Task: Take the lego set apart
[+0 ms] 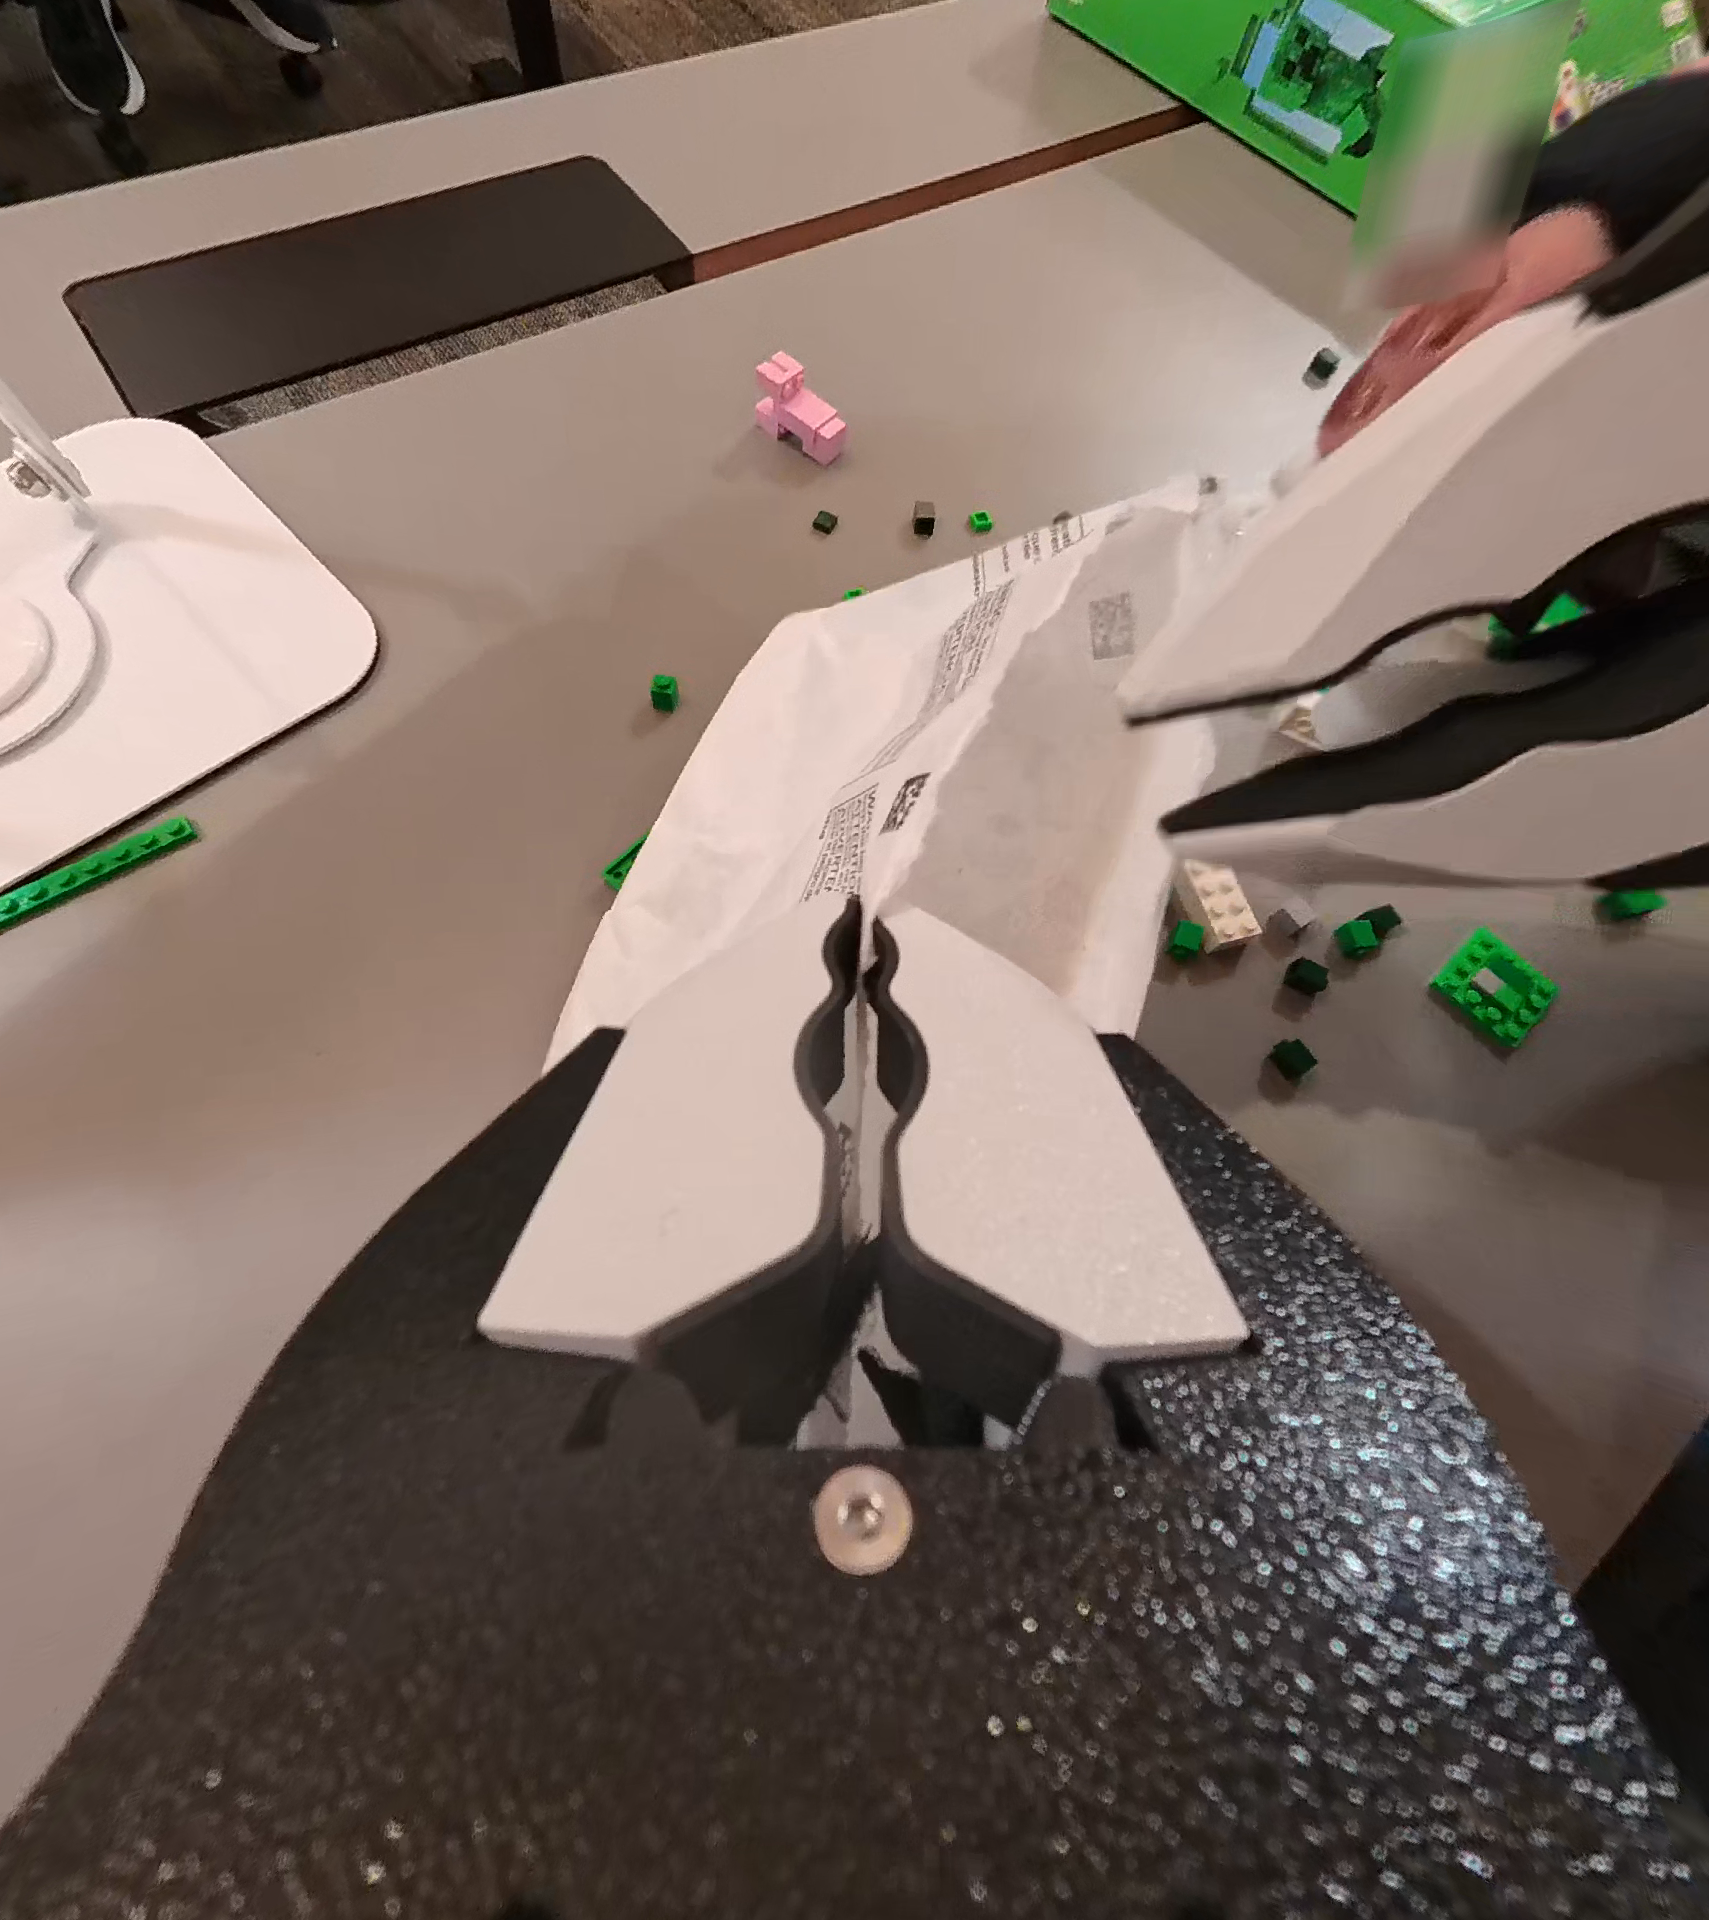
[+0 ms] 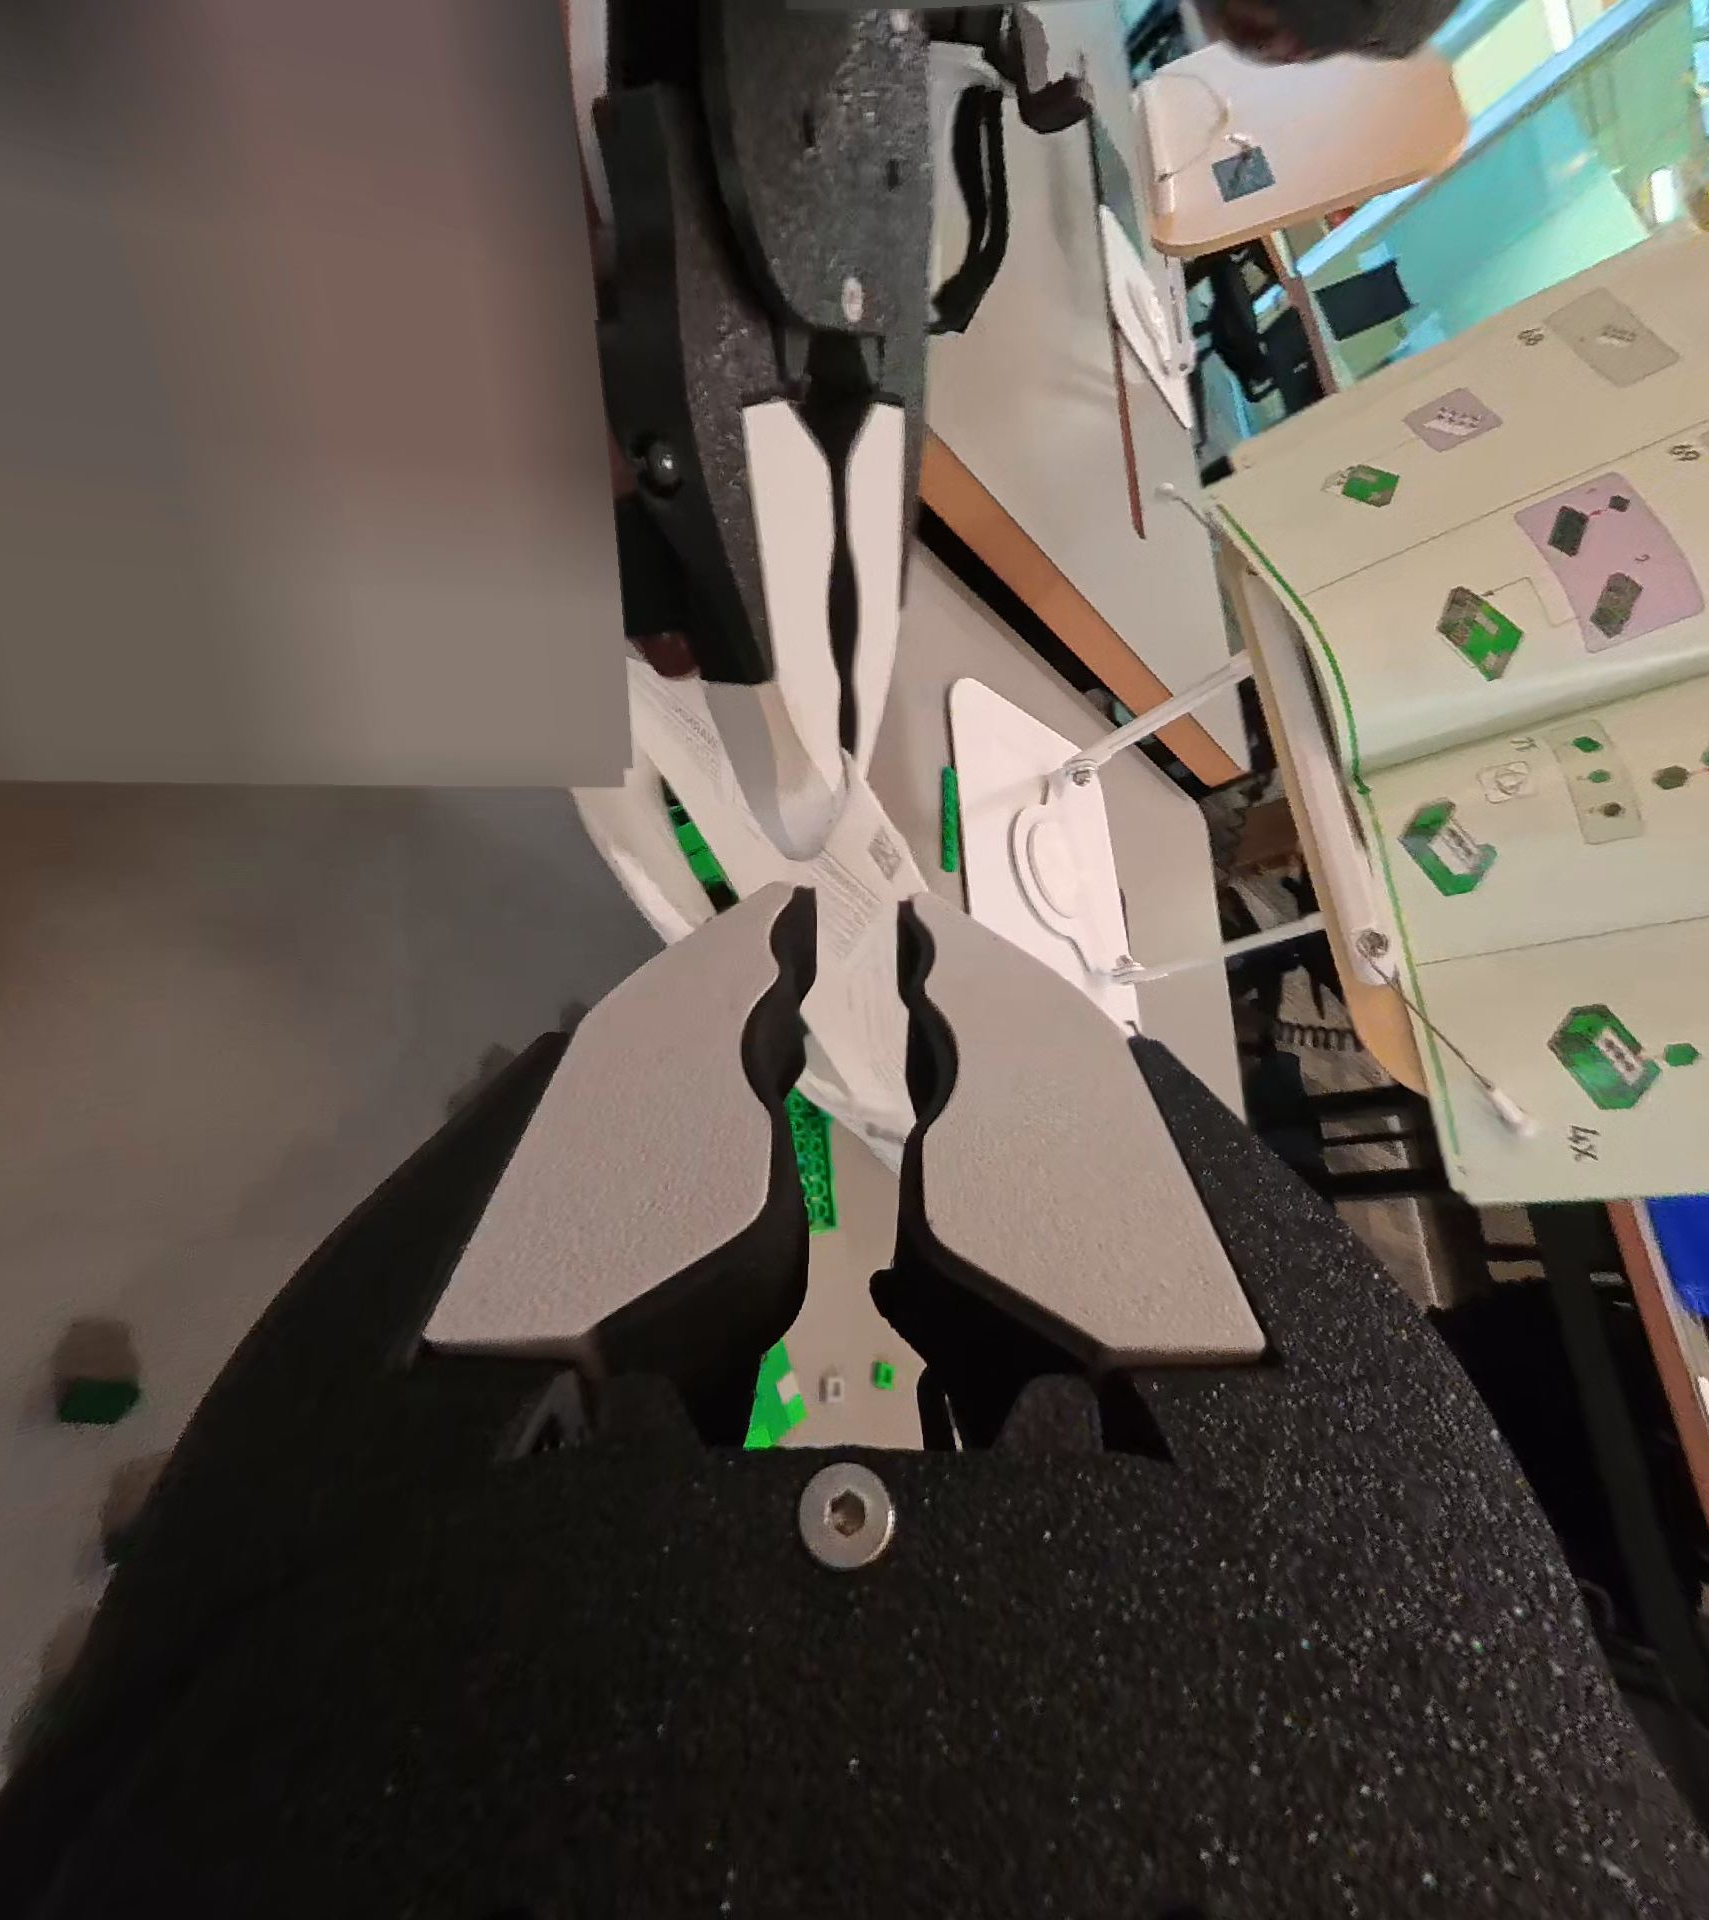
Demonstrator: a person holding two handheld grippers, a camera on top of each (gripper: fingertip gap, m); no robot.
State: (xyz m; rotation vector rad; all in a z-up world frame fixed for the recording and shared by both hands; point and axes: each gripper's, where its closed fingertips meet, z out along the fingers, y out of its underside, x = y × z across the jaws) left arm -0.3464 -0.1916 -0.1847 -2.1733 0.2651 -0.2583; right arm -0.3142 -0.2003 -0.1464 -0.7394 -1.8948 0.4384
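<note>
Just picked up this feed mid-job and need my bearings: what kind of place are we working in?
Probably an office or lab workspace, not a home. Grey desks stand pushed together, office chairs sit at further tables, and an instruction booklet is propped on a white stand.

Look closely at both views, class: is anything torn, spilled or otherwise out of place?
Yes. The white paper bag is torn open along a ragged edge while the left tongs pinch it shut. Small green bricks lie scattered over the grey table beside it, and a pink pig figure stands apart beyond them.
</note>
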